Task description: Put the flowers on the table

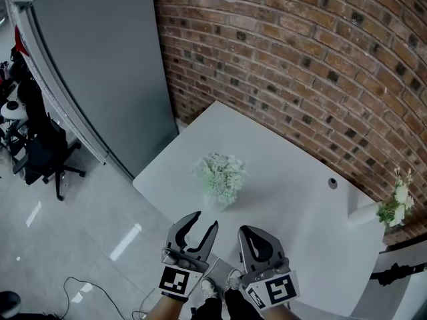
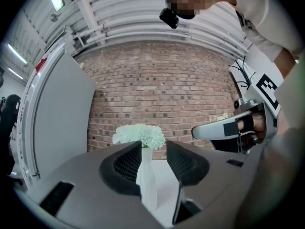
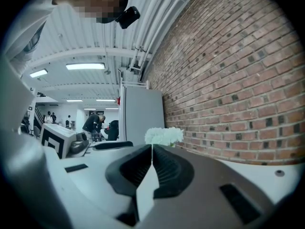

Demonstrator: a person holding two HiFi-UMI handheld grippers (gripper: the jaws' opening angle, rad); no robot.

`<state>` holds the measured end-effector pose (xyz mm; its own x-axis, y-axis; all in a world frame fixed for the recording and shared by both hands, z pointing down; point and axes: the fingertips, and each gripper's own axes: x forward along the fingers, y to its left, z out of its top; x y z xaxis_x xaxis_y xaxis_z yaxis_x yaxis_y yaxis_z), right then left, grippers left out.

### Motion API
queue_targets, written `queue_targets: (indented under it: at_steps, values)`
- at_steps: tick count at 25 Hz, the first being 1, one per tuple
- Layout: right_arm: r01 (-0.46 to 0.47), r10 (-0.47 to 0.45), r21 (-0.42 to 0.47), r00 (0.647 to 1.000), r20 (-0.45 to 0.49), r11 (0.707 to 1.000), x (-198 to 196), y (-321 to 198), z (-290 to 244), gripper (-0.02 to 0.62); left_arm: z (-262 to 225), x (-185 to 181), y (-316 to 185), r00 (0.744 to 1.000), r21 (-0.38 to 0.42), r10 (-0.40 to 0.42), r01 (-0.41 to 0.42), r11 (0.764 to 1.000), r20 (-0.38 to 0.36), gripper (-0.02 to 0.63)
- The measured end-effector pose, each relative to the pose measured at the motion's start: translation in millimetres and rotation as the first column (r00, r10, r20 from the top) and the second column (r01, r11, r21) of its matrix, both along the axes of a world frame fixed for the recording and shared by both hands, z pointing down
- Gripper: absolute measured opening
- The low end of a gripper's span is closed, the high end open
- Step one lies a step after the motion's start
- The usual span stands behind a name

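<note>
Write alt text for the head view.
A bunch of pale flowers stands in the middle of a white table by a brick wall; a second bunch sits at its right end. Below, the left gripper is open and the right gripper shut, both empty.

Two vases of flowers [image 1: 222, 177] [image 1: 395, 205], one white table [image 1: 287, 172], two grippers [image 1: 205, 221] [image 1: 247, 231], one office chair [image 1: 43, 155]

Lower centre of frame: left gripper [image 1: 204, 223] held level, jaws partly apart, empty. Just beside it, right gripper [image 1: 250, 233] held level, jaws closed tip to tip, empty.
</note>
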<state>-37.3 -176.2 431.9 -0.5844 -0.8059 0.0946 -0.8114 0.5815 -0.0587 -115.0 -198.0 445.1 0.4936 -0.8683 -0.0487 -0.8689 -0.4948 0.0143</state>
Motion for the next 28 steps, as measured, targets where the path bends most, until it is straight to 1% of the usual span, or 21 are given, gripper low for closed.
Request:
queue_targets:
  at_steps: [3,5,7,16,28]
  values:
    - [0.009,-0.009,-0.007,1.0,0.001,1.0,-3.2,4.9,2.4,0.02,0.9,-3.7,5.1,1.0,-0.002,-0.017,0.017,1.0,-0.001,0.13]
    - [0.012,-0.012,-0.011,1.0,0.0,1.0,-4.1,8.5,3.2,0.02,2.4,-5.8,9.1,1.0,-0.008,-0.031,0.031,0.999,-0.003,0.087]
    - [0.013,-0.013,-0.014,1.0,-0.002,1.0,-4.8,12.5,3.9,0.02,4.3,-7.4,13.8,0.999,-0.016,-0.038,0.038,0.999,-0.006,0.066]
    - [0.008,-0.008,-0.014,1.0,-0.016,1.0,-7.4,25.3,1.6,0.02,0.0,-12.5,27.1,0.998,-0.004,-0.056,0.056,0.998,0.005,0.032]
    - [-0.003,0.003,0.002,0.999,-0.045,1.0,-10.4,45.4,-9.5,0.02,-13.3,-23.5,45.6,0.997,0.022,-0.07,0.071,0.997,-0.018,0.008]
